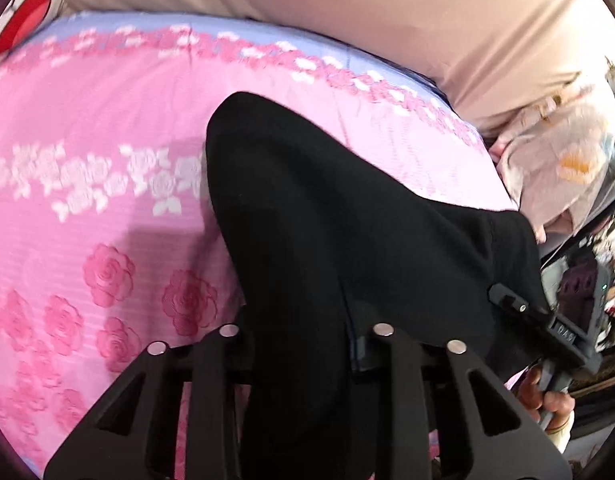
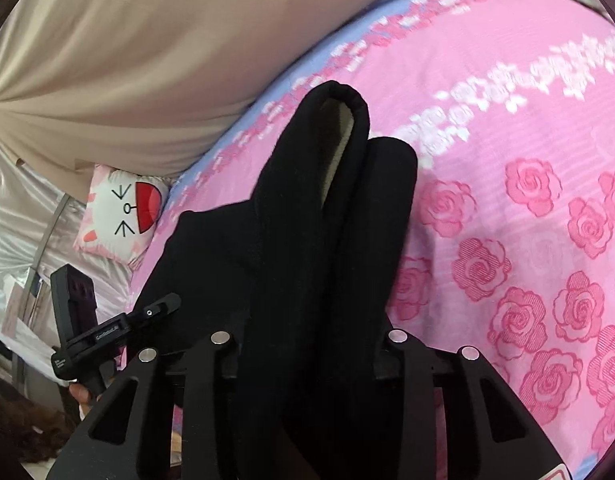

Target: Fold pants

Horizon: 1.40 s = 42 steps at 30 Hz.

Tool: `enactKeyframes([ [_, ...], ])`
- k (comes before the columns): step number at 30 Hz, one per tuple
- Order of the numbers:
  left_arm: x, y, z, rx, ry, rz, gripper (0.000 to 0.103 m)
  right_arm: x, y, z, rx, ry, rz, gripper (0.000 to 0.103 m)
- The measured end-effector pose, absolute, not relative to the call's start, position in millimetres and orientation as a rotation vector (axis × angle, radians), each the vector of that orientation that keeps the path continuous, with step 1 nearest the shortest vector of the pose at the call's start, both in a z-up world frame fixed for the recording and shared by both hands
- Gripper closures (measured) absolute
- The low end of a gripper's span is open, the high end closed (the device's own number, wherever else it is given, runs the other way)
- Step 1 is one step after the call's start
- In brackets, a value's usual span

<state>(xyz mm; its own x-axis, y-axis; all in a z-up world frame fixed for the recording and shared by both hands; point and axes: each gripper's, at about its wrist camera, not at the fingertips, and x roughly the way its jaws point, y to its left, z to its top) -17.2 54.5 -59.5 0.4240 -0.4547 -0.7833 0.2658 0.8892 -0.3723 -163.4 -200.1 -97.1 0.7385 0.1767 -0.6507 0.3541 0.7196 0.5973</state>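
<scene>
Both your left gripper (image 1: 307, 340) and right gripper (image 2: 307, 344) fingers pinch the black pants (image 2: 307, 220) above the bed (image 2: 507, 160); thick cloth could slip unevenly, skewing your fold.

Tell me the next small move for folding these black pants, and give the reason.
Probably carry both grippers forward together and lay the held end toward the leg cuffs. The black pants run between the fingers of the left gripper and the right gripper, both apparently shut on the cloth, while the two legs lie side by side, stretched out over the pink bedspread, not yet doubled over.
</scene>
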Motion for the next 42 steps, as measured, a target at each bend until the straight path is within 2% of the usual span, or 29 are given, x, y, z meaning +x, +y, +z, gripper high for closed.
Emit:
enactKeyframes([
  [11,-37.0,33.7,-4.9,-0.032,0.89,-0.458,0.08,-165.5,-173.9,-35.4,0.633,0.65,-0.082,0.069],
  [28,-59.5,38.4,66.8,0.019,0.655,-0.472,0.079,-174.7,-167.8,27.3,0.525,0.479,-0.043,0.069],
  [42,-13.8,31.5,119.4,0.074,0.456,-0.441,0.079,-122.3,-188.1,92.6,0.385,0.333,-0.013,0.069],
])
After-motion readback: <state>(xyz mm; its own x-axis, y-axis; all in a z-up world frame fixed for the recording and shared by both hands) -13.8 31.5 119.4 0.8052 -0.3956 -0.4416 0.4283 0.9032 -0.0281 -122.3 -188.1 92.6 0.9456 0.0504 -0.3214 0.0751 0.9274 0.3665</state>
